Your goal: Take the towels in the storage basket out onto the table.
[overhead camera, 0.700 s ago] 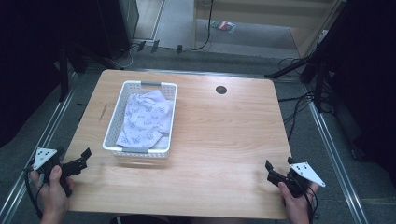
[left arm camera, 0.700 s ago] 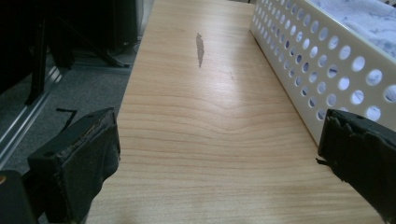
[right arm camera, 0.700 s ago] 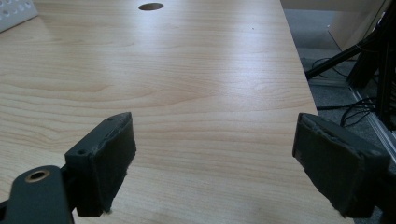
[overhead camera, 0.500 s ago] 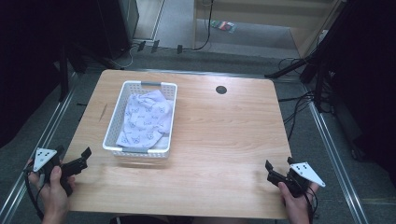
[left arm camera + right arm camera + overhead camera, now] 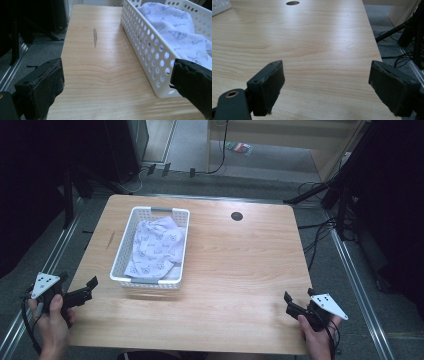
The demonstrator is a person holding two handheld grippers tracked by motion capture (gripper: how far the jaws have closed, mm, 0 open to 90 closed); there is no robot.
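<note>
From the high view, the bench [image 5: 240,270] carries a white basket [image 5: 129,251] on its left half, long side running away from the person. A pale printed cloth [image 5: 157,247] lies bunched inside it, filling most of the floor of the basket. A small dark hole [image 5: 237,216] sits in the benchtop near the far edge, right of the basket.

The left hand [image 5: 52,320] comes in at the bottom left corner, just off the bench edge, fist wrapped round the handle with the grey plate on top. The left tool [image 5: 84,290] points up and to the right, toward the near left corner of the basket, and its jaws stand spread with nothing between them. It is near the basket but apart from it.

The right hand [image 5: 316,332] rests at the bottom right corner of the bench. The right tool [image 5: 291,304] points up and to the left over bare wood, well apart from the basket, jaws spread and holding nothing.

In the left gripper view, the left tool [image 5: 117,82] is held low and level over the bench, its two black jaws wide apart at the lower corners. The basket's perforated side wall [image 5: 150,45] runs along the right, with its near corner just beyond the right jaw; the cloth [image 5: 172,22] shows above the rim.

In the right gripper view, the right tool [image 5: 327,85] hangs low over the bench, jaws wide and bare. The hole [image 5: 292,3] lies far ahead, and a corner of the basket [image 5: 219,5] shows at the top left.
</note>
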